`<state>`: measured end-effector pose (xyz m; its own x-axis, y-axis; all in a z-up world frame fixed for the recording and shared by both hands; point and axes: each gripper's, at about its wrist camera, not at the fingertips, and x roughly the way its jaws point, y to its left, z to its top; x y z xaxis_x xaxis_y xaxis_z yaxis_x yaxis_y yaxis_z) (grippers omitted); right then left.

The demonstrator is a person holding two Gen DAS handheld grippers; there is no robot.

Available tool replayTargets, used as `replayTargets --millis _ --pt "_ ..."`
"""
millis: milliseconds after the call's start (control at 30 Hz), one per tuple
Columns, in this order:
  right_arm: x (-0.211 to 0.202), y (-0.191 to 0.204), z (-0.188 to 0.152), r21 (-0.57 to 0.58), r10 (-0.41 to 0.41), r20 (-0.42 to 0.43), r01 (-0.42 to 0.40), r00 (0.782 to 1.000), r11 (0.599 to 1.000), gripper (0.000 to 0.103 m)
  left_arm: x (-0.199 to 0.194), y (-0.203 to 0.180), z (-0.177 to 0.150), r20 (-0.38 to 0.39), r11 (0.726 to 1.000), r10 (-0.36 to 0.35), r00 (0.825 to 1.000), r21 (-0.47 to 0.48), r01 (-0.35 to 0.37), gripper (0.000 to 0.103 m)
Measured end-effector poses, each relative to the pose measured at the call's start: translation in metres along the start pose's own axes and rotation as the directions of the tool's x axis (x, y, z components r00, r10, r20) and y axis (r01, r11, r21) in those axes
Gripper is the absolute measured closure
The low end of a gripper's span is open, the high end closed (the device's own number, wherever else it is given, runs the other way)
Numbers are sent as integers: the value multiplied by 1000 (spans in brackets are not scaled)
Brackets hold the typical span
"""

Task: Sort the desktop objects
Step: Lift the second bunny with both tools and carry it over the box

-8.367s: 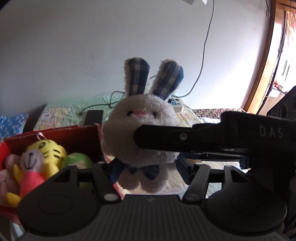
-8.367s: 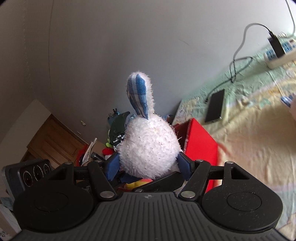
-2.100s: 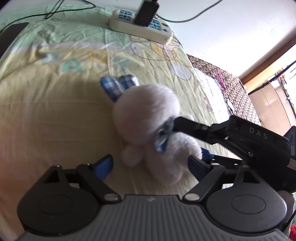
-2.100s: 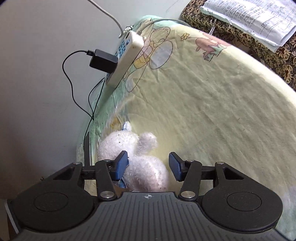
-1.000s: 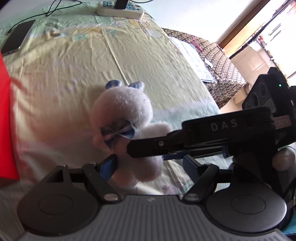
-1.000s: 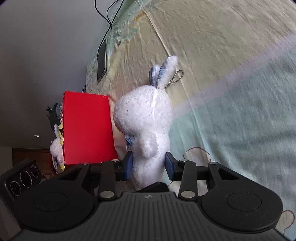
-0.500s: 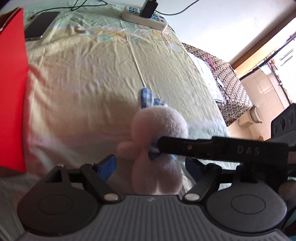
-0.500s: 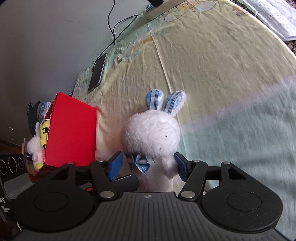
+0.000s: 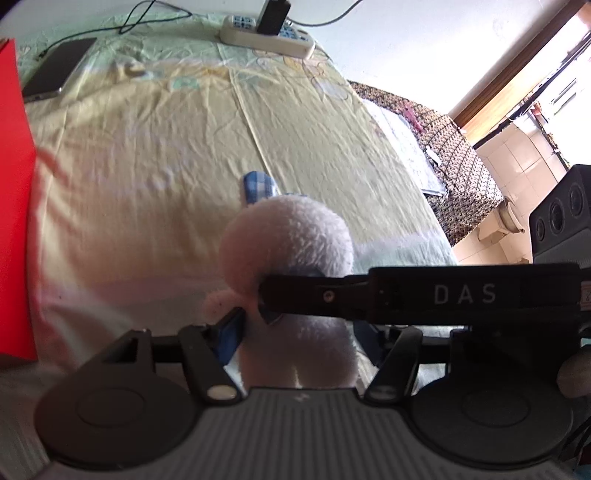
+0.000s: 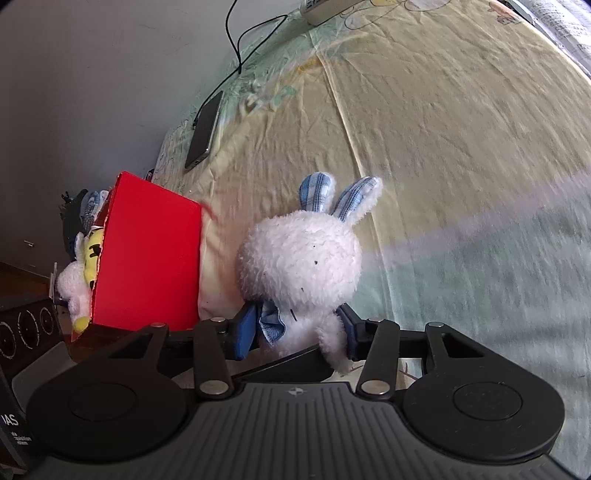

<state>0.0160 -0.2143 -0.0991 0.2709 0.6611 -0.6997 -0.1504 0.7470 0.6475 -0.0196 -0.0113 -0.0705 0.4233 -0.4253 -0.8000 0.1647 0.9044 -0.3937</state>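
Here the white plush rabbit (image 10: 301, 266), with blue checked ears and a blue bow, sits between the blue fingers of both tongs, above the yellow-green sheet (image 10: 443, 129). The right gripper (image 10: 295, 328) is clenched on its lower body at the neck, pads pressed into the fur on either side. The left gripper (image 9: 295, 328) flanks the rabbit's body as well; its near pad (image 9: 231, 332) touches the fur, the far one is hidden, so I cannot tell whether it grips. To the left of the tongs stands a red box (image 10: 147, 258) holding other plush toys (image 10: 86, 266). Further ahead lie a phone (image 10: 205, 131) and a power strip (image 9: 266, 35).
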Motion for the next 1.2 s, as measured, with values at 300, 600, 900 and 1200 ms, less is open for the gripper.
replayTargets --millis 300,600,900,1200 --pt "-21 24 -8 -100 37 89 -28 995 995 54 -33 -21 -3 106 991 49 993 119 -61 40" --pt "-30 83 -6 -194 180 211 -139 961 971 54 -106 -1 4 255 980 79 964 158 -122 40" --pt "-7 143 -2 -254 294 229 -234 928 938 54 -170 42 2 369 972 129 921 138 -191 40" --pt "35 190 -3 -293 322 202 -257 925 921 54 -204 95 0 400 968 174 900 96 -230 40"
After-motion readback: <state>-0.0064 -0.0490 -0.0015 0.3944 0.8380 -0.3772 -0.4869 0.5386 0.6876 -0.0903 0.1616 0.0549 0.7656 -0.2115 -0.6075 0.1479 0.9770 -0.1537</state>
